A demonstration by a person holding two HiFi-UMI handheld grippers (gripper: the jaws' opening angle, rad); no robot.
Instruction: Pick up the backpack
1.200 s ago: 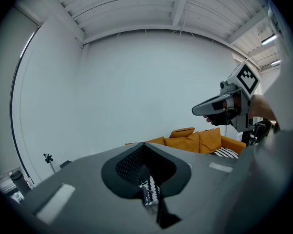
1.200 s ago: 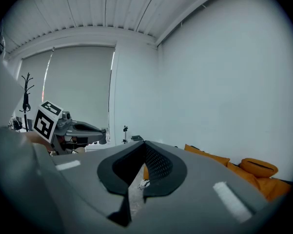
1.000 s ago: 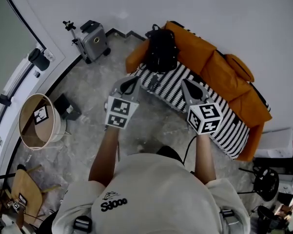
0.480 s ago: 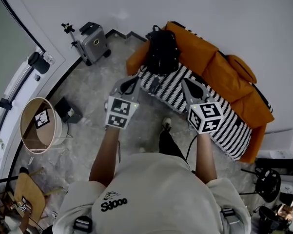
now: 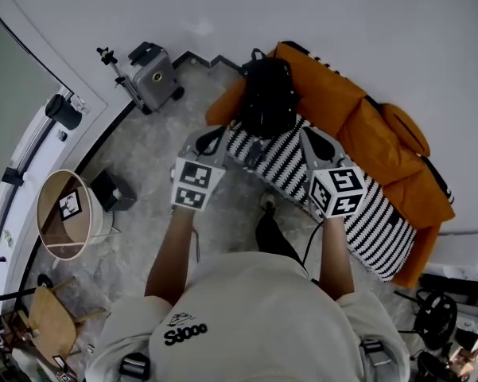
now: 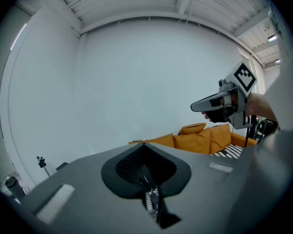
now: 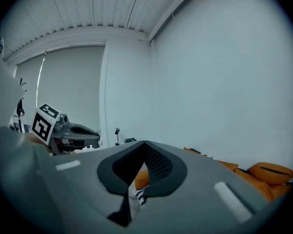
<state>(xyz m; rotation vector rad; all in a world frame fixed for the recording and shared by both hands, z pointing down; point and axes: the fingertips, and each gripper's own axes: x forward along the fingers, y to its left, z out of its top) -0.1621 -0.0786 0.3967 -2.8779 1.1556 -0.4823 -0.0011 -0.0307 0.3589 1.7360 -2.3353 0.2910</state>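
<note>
In the head view the black backpack (image 5: 266, 94) stands upright on the left end of the orange sofa (image 5: 358, 126), leaning on its backrest. My left gripper (image 5: 213, 134) is shut and empty, short of the sofa's front edge, below and left of the backpack. My right gripper (image 5: 312, 135) is also shut and empty, over the striped blanket (image 5: 342, 197), to the backpack's lower right. The left gripper view has its shut jaws (image 6: 144, 146) covering the backpack, with the right gripper (image 6: 207, 105) beside them. The right gripper view shows its shut jaws (image 7: 145, 143) and the left gripper (image 7: 85, 133).
A grey suitcase (image 5: 153, 74) and a small tripod (image 5: 111, 62) stand by the wall left of the sofa. A round basket (image 5: 64, 213), a black box (image 5: 111, 189) and a wooden chair (image 5: 52, 321) lie at the left. The person's foot (image 5: 268, 203) is on the stone floor.
The person has stepped toward the sofa, one leg now forward. Both grippers have travelled with them, nearer the sofa and backpack. Both stay shut.
</note>
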